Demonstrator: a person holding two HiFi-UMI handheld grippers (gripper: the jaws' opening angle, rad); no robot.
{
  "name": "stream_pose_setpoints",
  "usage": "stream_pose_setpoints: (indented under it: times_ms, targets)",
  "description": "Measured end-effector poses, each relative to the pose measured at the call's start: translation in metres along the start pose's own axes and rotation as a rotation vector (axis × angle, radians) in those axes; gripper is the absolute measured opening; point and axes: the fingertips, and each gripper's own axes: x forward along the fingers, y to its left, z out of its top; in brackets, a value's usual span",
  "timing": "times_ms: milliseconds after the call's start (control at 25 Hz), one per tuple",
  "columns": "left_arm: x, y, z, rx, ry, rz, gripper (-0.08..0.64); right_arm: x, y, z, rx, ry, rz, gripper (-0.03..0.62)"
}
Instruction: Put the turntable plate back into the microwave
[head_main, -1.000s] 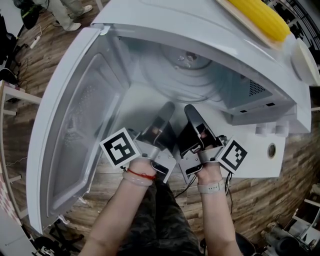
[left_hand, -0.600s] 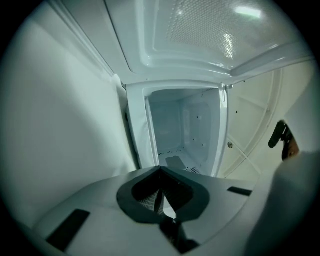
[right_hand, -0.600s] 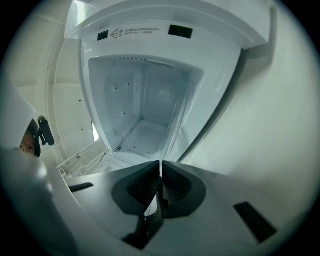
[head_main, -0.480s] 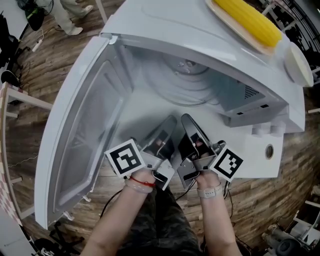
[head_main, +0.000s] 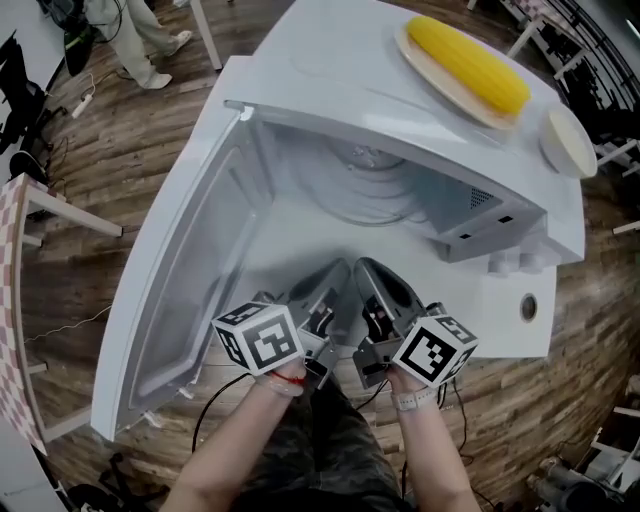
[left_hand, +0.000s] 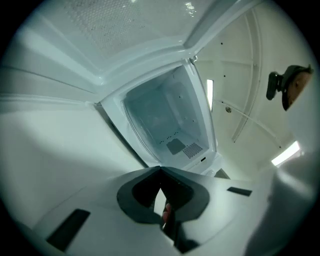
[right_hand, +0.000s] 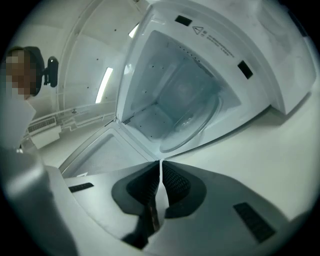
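The clear glass turntable plate (head_main: 368, 186) lies inside the white microwave (head_main: 330, 60), on the cavity floor. In the right gripper view the turntable plate (right_hand: 194, 121) shows as a round glass disc in the open cavity. The microwave door (head_main: 185, 275) hangs wide open to the left. My left gripper (head_main: 338, 268) and right gripper (head_main: 362, 264) are side by side just outside the opening, apart from the plate. The left gripper (left_hand: 160, 170) has its jaws pressed together with nothing between them. The right gripper (right_hand: 160, 163) is likewise shut and holds nothing.
On top of the microwave a corn cob (head_main: 470, 58) lies on a tray, beside a small white dish (head_main: 568, 140). The control panel with knobs (head_main: 512, 263) is at the right. A checkered table (head_main: 18, 300) stands at the left, and a person's legs (head_main: 135, 25) at the far left.
Both grippers have drawn back from the cavity mouth toward me, staying shut. The head view has pulled back and up, so more of the microwave's top shows.
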Motion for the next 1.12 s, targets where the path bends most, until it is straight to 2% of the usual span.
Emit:
stream_pose_setpoints:
  times_ms: [320,600,840,1120]
  targets:
    - [-0.017,-0.012,-0.015,0.068,0.045,0.024,0.012,-0.020,0.013,-0.015,-0.113,0.051,-0.038,0.032]
    - [-0.027,-0.027,-0.022,0.125,0.085,0.030,0.012,-0.027,0.031,-0.016,-0.206,0.087,-0.034,0.029]
    - [-0.034,-0.042,-0.020,0.169,0.102,0.022,0.012,-0.039,0.046,-0.017,-0.249,0.090,-0.037,0.028]
    - [-0.046,-0.060,-0.020,0.189,0.109,0.011,0.012,-0.056,0.062,-0.018,-0.256,0.089,-0.038,0.028]
